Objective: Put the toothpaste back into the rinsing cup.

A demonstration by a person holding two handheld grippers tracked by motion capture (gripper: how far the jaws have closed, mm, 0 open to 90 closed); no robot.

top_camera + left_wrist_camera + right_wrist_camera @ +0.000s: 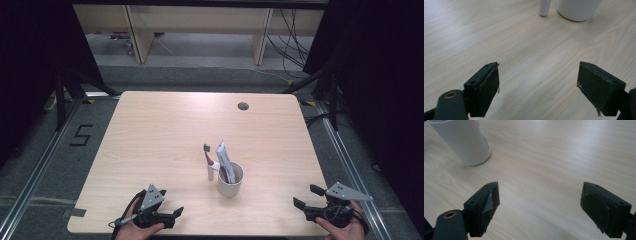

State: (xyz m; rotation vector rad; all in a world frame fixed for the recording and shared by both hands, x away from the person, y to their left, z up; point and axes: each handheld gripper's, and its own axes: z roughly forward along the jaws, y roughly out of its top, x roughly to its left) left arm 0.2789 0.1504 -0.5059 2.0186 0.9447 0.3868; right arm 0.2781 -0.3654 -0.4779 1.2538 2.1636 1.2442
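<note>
Cup (230, 183) holds tube (224, 159), perhaps toothpaste

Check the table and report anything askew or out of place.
One oddity: a toothbrush stands outside the white cup, at its left side, apparently leaning on the rim, while the toothpaste tube sits inside. Nothing looks spilled or damaged. Both the left gripper and right gripper are open, apart from the cup.

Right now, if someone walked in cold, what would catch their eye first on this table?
Probably the white cup near the table's front middle, with a toothpaste tube sticking out of it and a toothbrush standing just left of it. Next, the two black tools at the near edge, left tool and right tool, both open and empty.
</note>
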